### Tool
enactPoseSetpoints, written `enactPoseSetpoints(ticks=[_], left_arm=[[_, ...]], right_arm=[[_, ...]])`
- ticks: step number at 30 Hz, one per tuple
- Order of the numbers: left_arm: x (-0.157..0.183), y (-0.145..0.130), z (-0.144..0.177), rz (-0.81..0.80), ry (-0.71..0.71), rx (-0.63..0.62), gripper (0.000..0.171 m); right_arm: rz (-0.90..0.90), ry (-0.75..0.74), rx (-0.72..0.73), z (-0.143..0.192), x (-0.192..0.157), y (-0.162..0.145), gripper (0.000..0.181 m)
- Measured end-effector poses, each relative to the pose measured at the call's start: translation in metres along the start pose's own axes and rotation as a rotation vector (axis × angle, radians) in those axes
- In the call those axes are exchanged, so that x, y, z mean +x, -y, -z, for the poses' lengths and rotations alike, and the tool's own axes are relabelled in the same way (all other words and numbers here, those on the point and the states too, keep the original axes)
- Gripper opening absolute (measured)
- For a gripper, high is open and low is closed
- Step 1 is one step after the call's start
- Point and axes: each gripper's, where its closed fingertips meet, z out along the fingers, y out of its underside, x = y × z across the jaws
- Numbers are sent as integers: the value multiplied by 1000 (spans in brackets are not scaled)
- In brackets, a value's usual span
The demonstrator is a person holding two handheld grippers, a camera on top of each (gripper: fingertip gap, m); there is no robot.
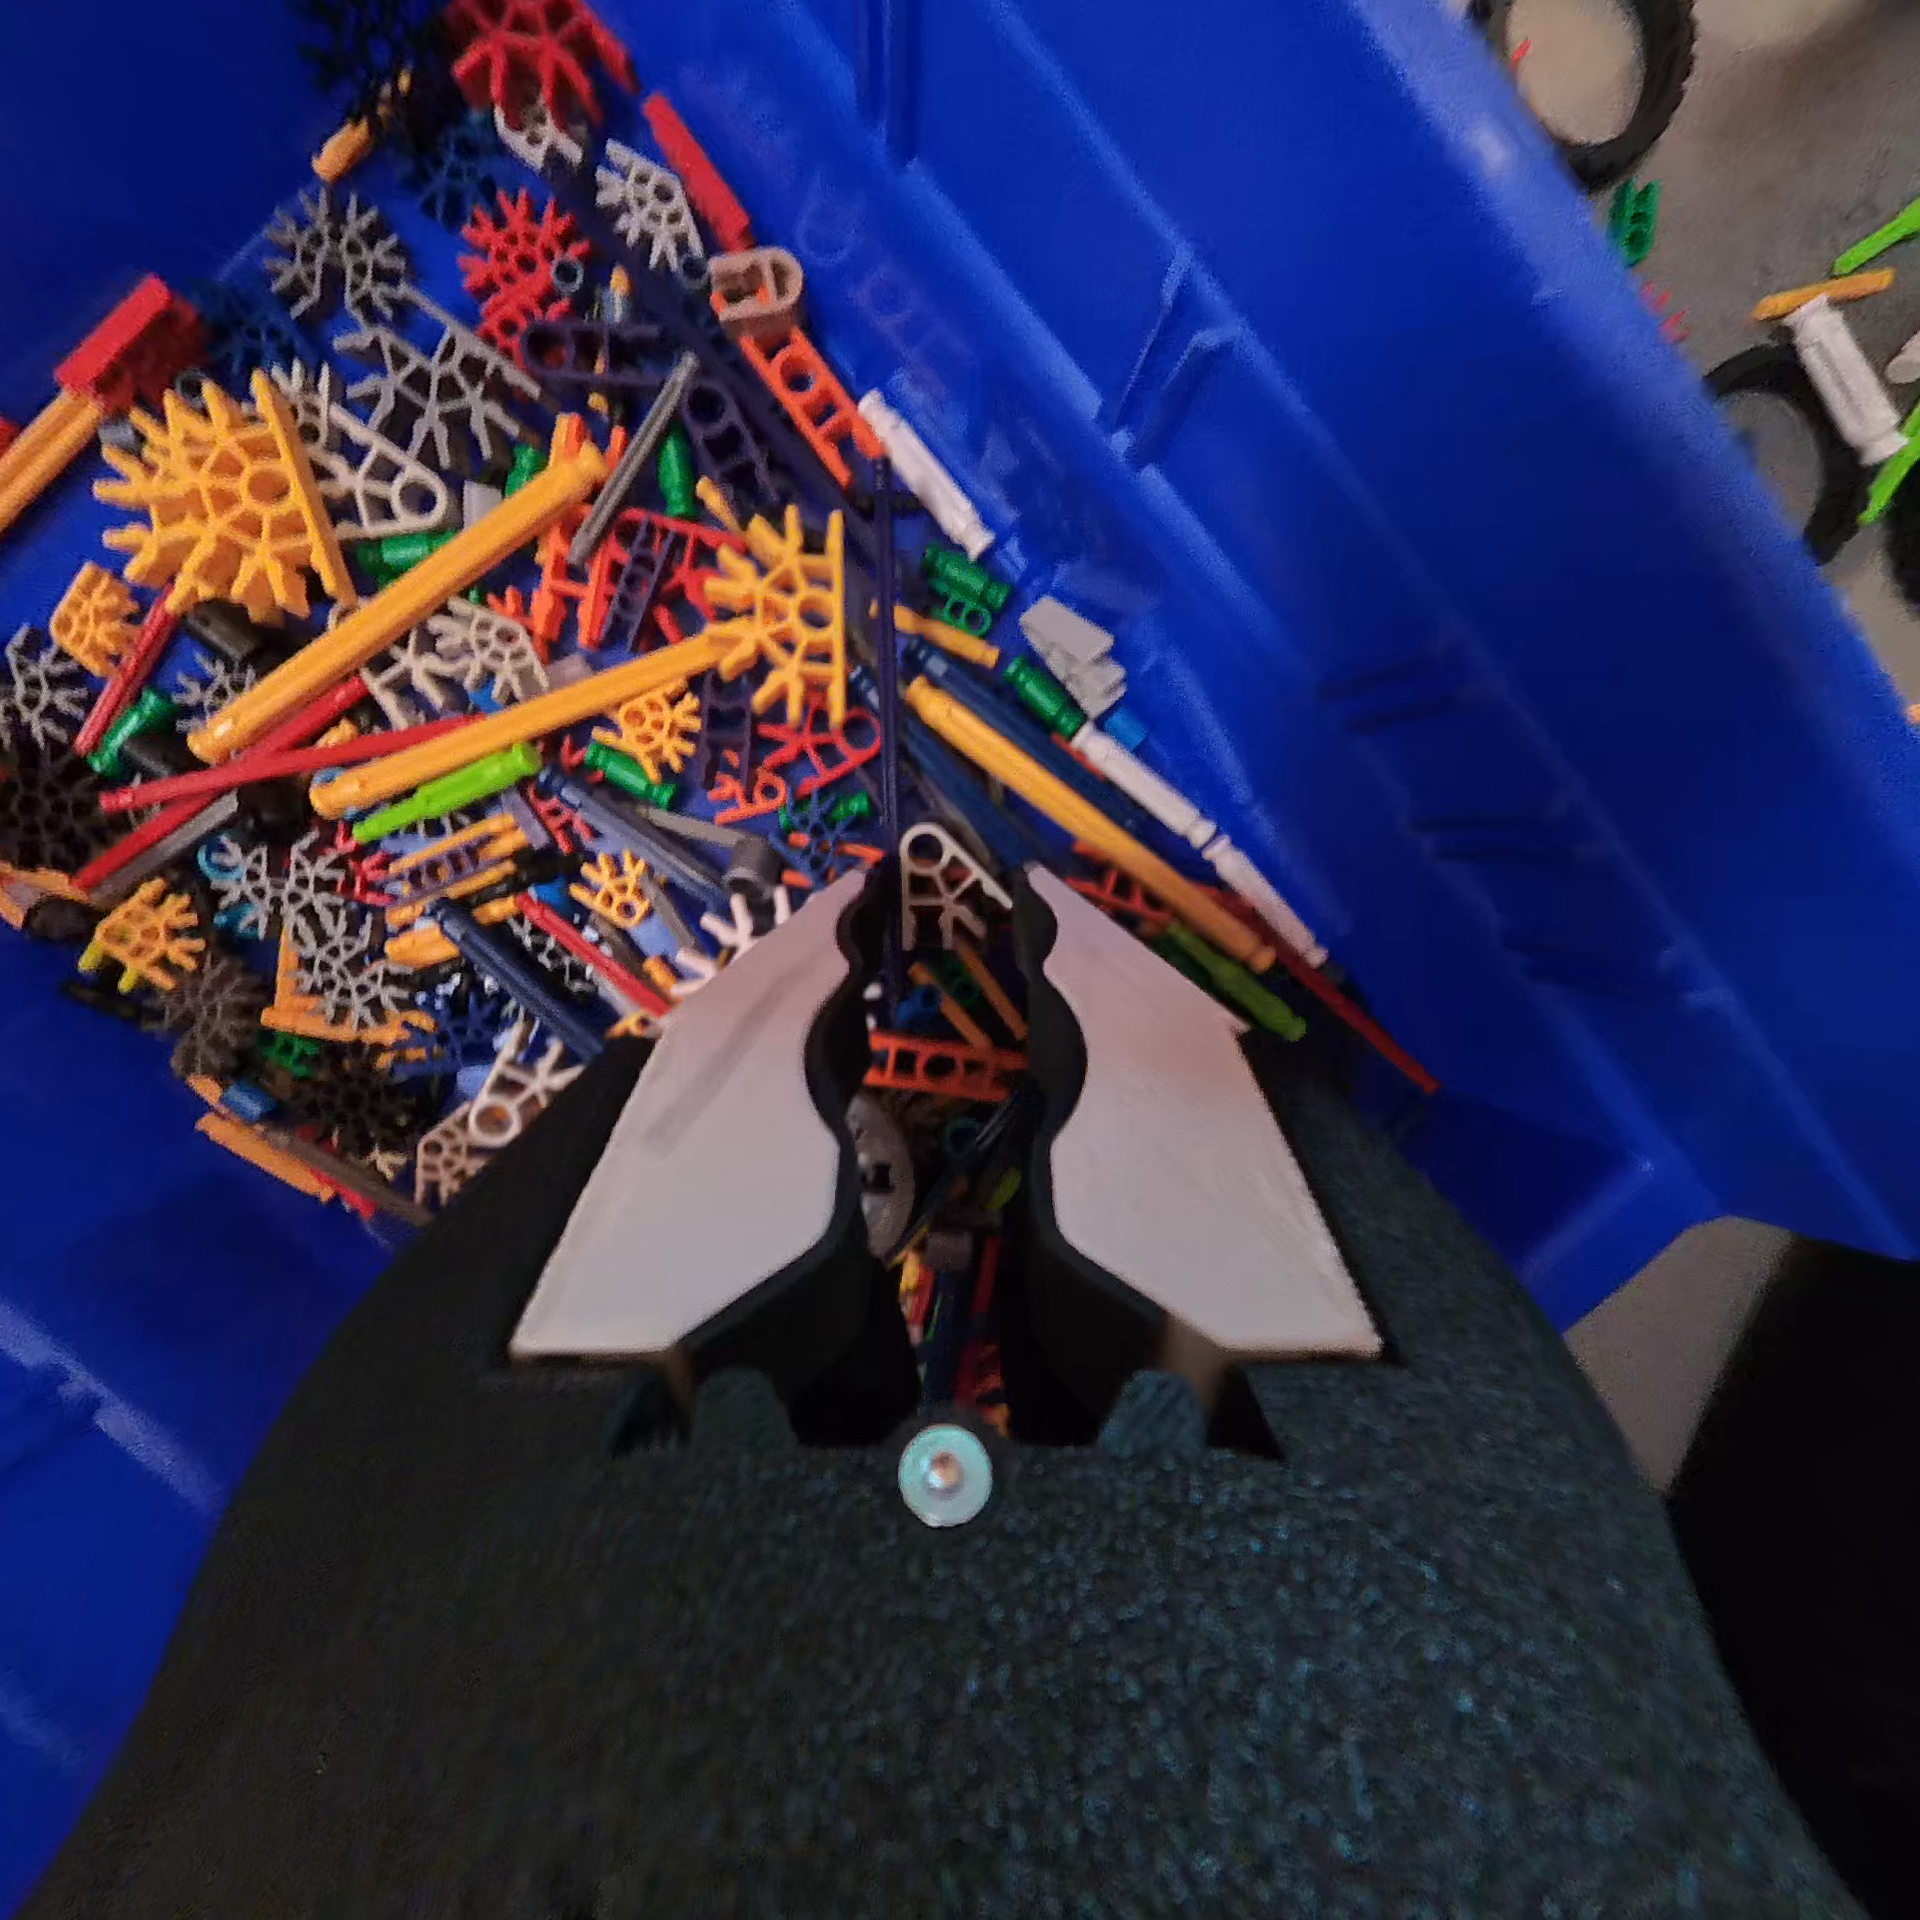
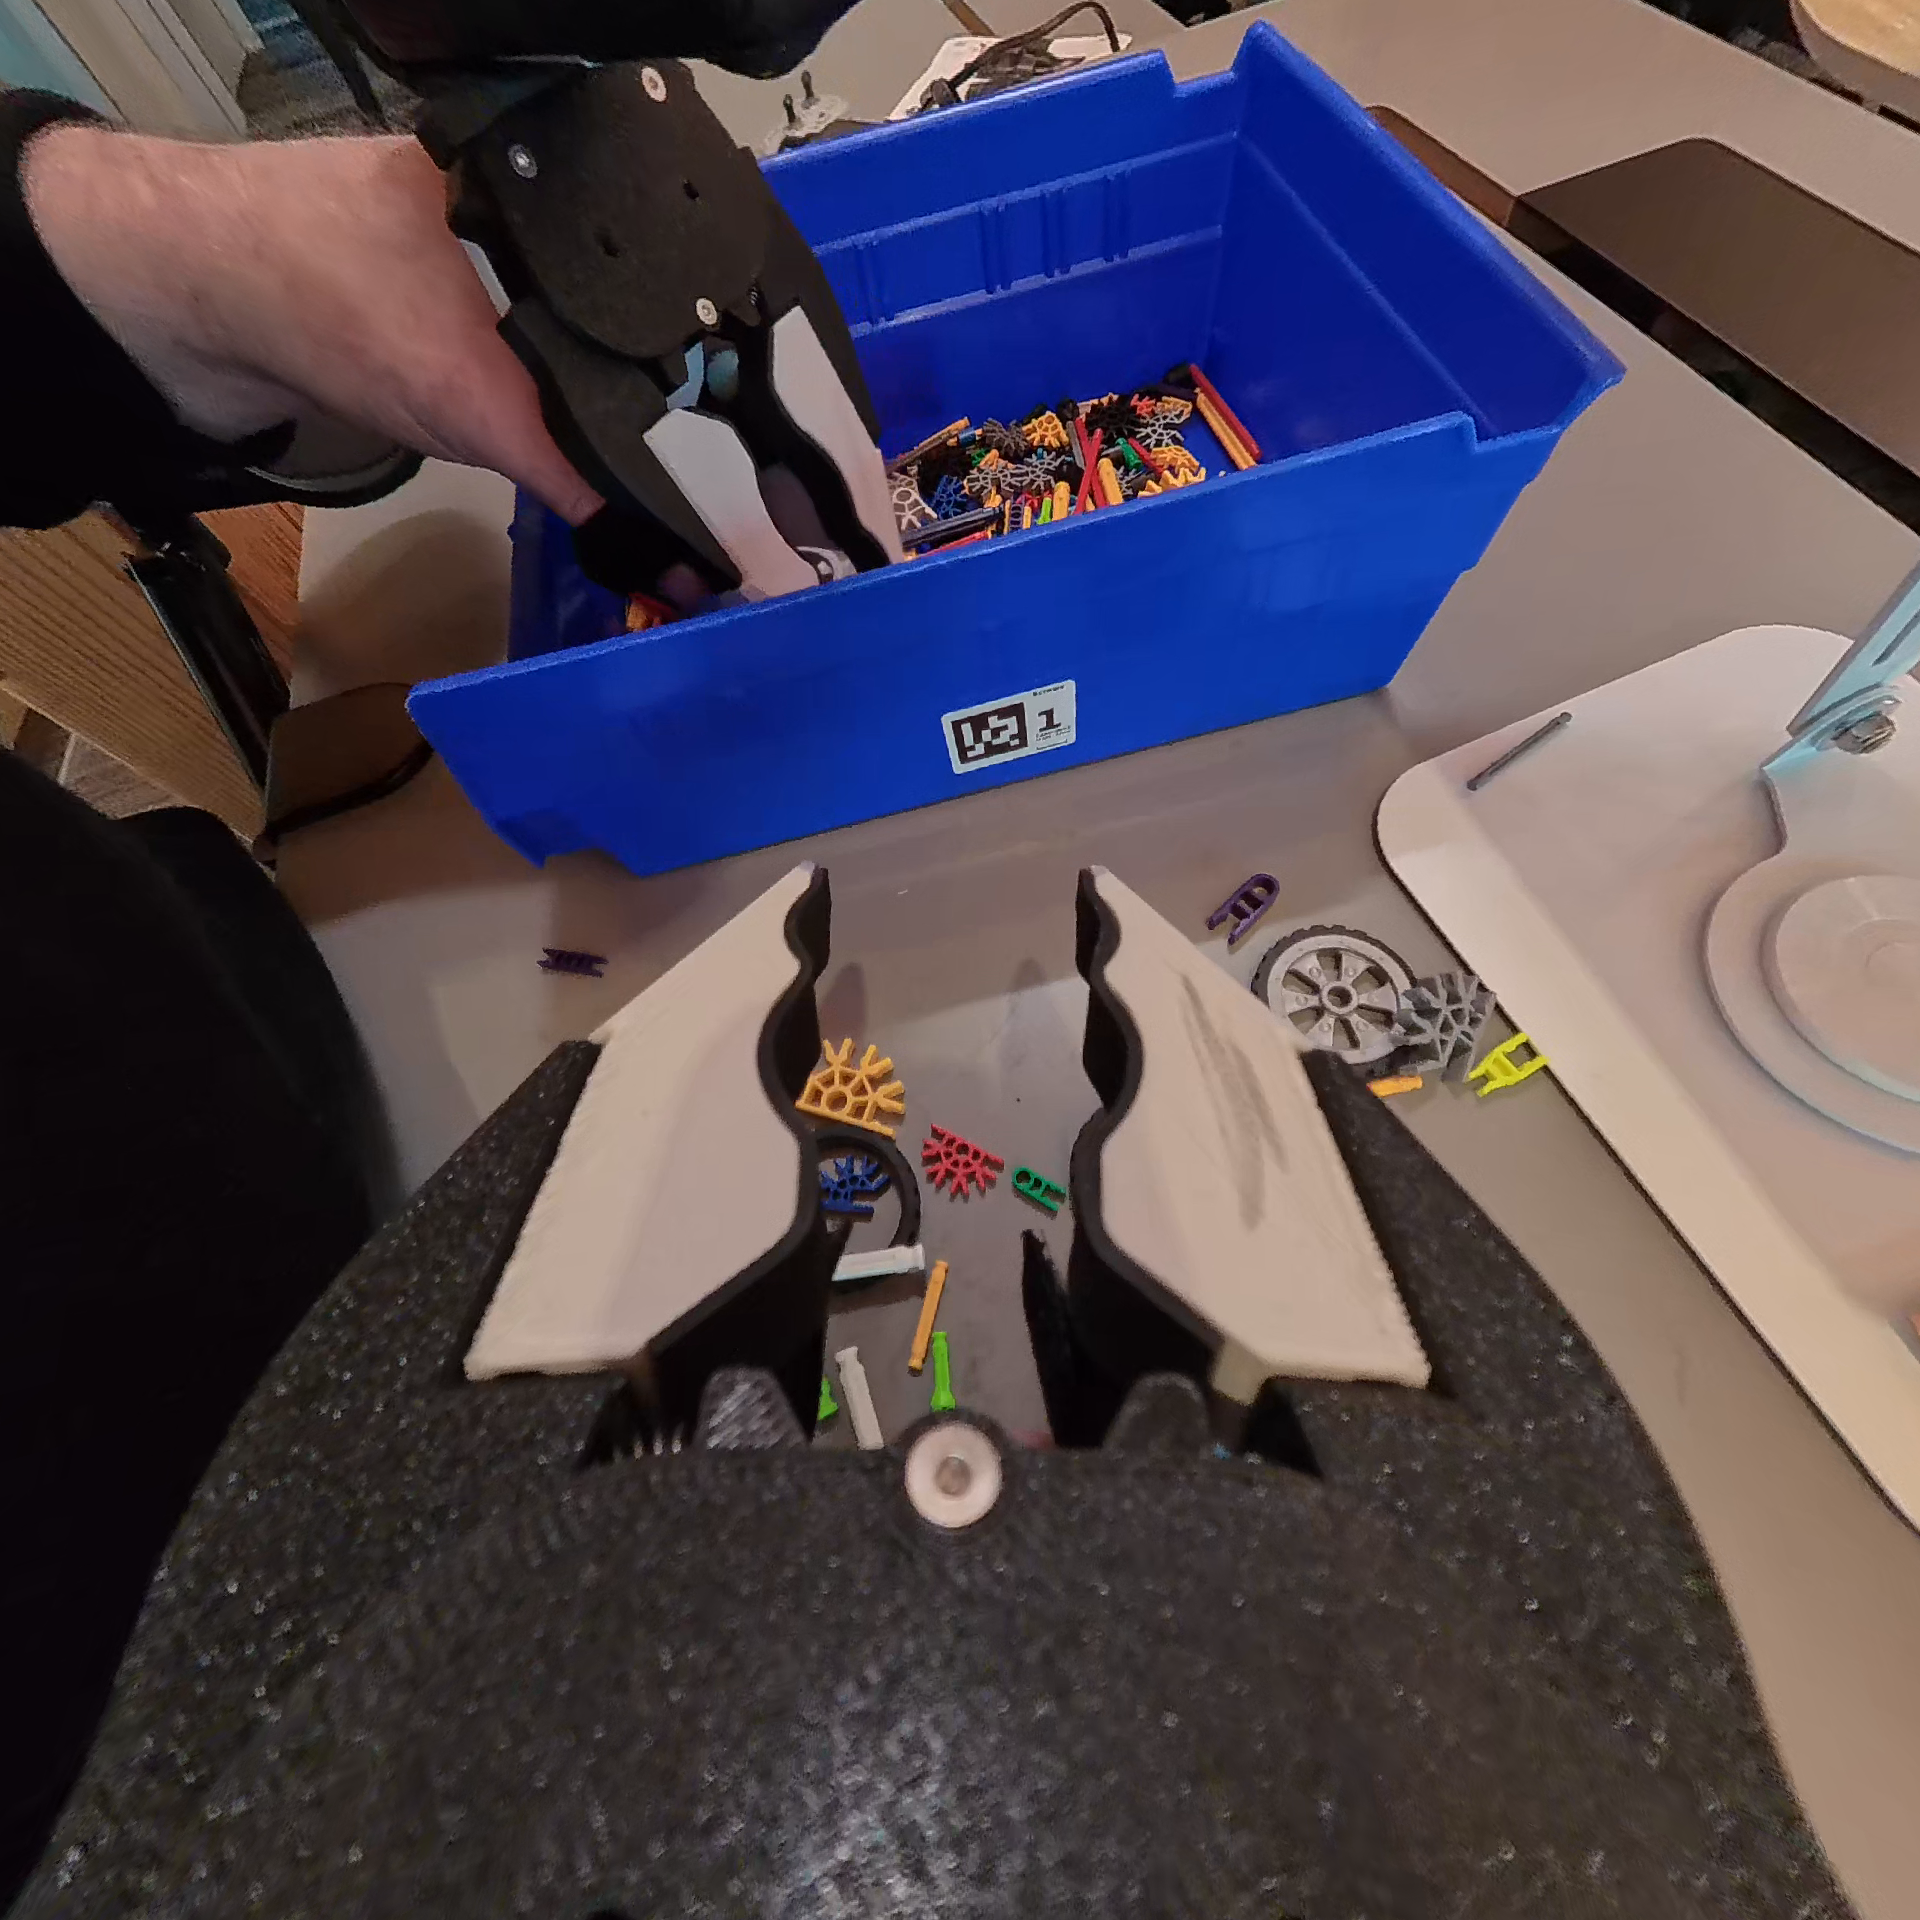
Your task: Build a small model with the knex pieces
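My left gripper [image 1: 945, 888] is a little apart in the blue bin [image 1: 1299, 520], with a thin dark rod [image 1: 883, 675] at 12 o'clock. The pieces are crowded, so I think going slow is best. My right gripper [image 2: 951, 888] hangs wide apart.

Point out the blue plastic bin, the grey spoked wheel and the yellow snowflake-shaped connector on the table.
Blue plastic bin [image 2: 1195, 665]: right wrist view, front wall.
Grey spoked wheel [image 2: 1335, 997]: right wrist view, hub.
Yellow snowflake-shaped connector [image 2: 852, 1088]: right wrist view, centre, between the open right tool's fingers.

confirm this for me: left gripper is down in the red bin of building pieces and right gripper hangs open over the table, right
Not quite: the bin is blue, not red, as the right wrist view shows. The left gripper is down in it, and the right gripper hangs open over the table.
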Motion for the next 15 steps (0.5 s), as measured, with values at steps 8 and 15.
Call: enactPoseSetpoints(ticks=[8, 15], left_arm=[[-16, 1, 13, 55, 86, 47, 25], [15, 32, 2, -76, -37, 141, 25]], right_arm=[[12, 25, -11, -7, -3, 2, 47], [24, 38, -19, -10, -7, 5, 47]])
